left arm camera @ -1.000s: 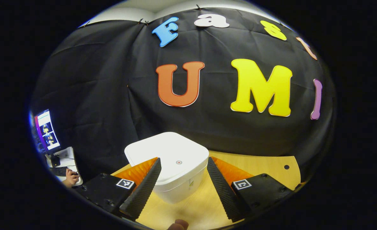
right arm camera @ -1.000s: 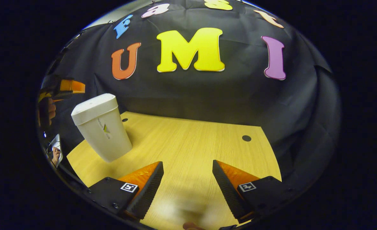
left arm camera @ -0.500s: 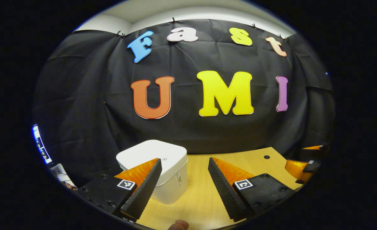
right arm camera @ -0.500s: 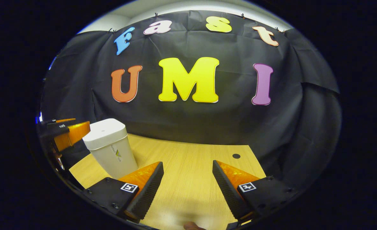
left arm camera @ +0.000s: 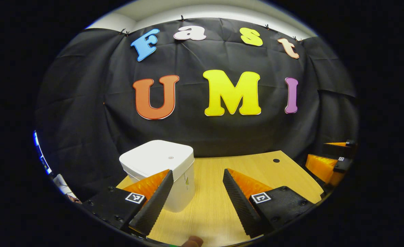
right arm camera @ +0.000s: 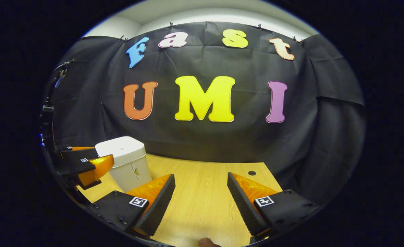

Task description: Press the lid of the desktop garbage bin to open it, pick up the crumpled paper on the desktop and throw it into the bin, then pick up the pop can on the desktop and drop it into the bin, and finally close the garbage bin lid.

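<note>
The white desktop bin (left arm camera: 160,171) stands on the wooden desk (left arm camera: 215,192) with its lid (left arm camera: 157,157) down. My left gripper (left arm camera: 196,197) is open and empty, held just in front of the bin and to its right. In the right gripper view the same bin (right arm camera: 126,166) sits at the left, and my right gripper (right arm camera: 201,200) is open over bare desk with nothing between its fingers. The left gripper (right arm camera: 85,164) shows beside the bin at the left edge, and the right gripper (left arm camera: 328,161) shows at the far right of the left gripper view.
The black cloth wall rises straight behind the desk. A round cable hole (left arm camera: 276,160) lies in the desk near the back right corner, seen again in the right gripper view as the hole (right arm camera: 252,173). A bit of a screen (left arm camera: 42,157) shows at the far left.
Both grippers have pulled back and levelled out, so the bin looks smaller and farther. The left gripper has dropped lower beside the bin. Each gripper stays open.
</note>
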Motion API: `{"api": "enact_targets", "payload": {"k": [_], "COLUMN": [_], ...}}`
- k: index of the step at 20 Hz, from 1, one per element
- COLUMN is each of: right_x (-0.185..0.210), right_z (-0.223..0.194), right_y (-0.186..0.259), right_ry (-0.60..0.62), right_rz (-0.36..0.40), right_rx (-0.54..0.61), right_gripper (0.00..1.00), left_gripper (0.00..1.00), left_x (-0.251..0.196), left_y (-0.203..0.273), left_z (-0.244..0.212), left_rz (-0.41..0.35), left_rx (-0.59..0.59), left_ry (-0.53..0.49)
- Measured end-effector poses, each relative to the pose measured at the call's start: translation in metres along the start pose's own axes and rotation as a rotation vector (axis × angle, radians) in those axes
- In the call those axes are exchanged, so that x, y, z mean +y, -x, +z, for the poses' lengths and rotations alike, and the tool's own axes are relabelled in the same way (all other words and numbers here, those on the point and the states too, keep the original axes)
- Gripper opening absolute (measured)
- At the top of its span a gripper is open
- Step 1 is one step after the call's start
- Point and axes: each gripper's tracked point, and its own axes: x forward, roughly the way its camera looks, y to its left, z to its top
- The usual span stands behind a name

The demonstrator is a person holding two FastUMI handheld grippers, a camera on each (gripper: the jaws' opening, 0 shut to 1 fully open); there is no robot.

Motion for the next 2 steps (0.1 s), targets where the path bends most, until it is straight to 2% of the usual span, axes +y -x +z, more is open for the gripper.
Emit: {"api": "enact_targets", "payload": {"k": [2], "right_x": [0.0088], "right_z": [0.0038], "right_y": [0.0016], "right_ry": [0.011], "right_rz": [0.019], "right_rx": [0.0], "right_gripper": [0.97], "left_gripper": [0.96], "left_x": [0.0033], "left_y": [0.0006], "left_z": [0.0013], "left_rz": [0.003], "left_rx": [-0.007], "left_ry": [0.012]}}
